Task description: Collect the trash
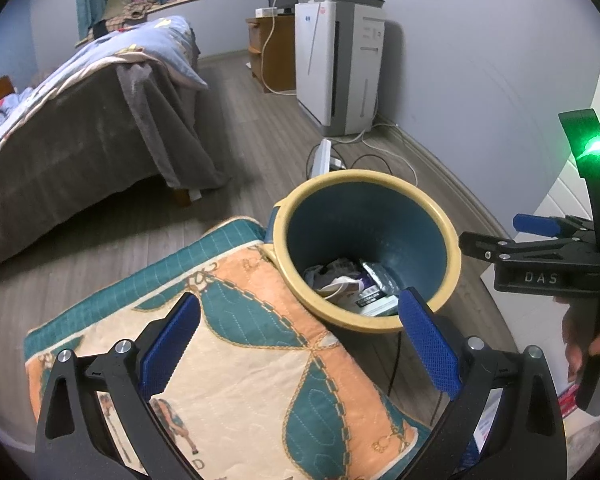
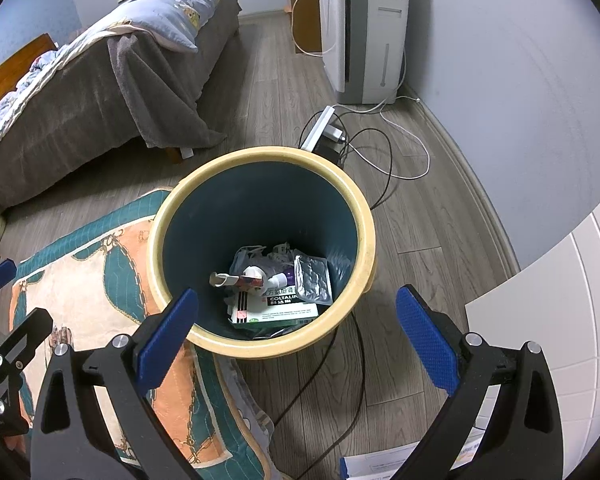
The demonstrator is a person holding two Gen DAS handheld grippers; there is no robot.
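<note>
We judge the step in hand to be the moment after a drop, or a pause before the next pick: both of our grippers are empty above the waste bin. The right gripper hangs over the bin's near rim with its jaws spread wide and nothing between the blue pads. The left gripper is just as wide apart and empty, poised over the quilted mat to the left of the bin, its right pad overlapping the bin's near rim in the picture.

The bin stands upright on the wood floor, its left side resting against or on the edge of the mat; its long axis runs vertically and its mouth opens up toward us. It is a blue tub with a cream rim, and trash already lies at the bottom: a green-and-white medicine box lying flat with its long side running left to right, a silver foil pouch leaning at the right, a small tube lying across the box, and crumpled paper behind.

We see no loose trash on the visible floor or mat, so the next move seems to call for turning away to look for more. Some paper or packaging shows at the near right edge, half hidden by our right gripper; we cannot tell whether it is trash. Cables trail on the floor beyond and beside the bin, toward an air purifier by the far wall, and the bed lies far left.
</note>
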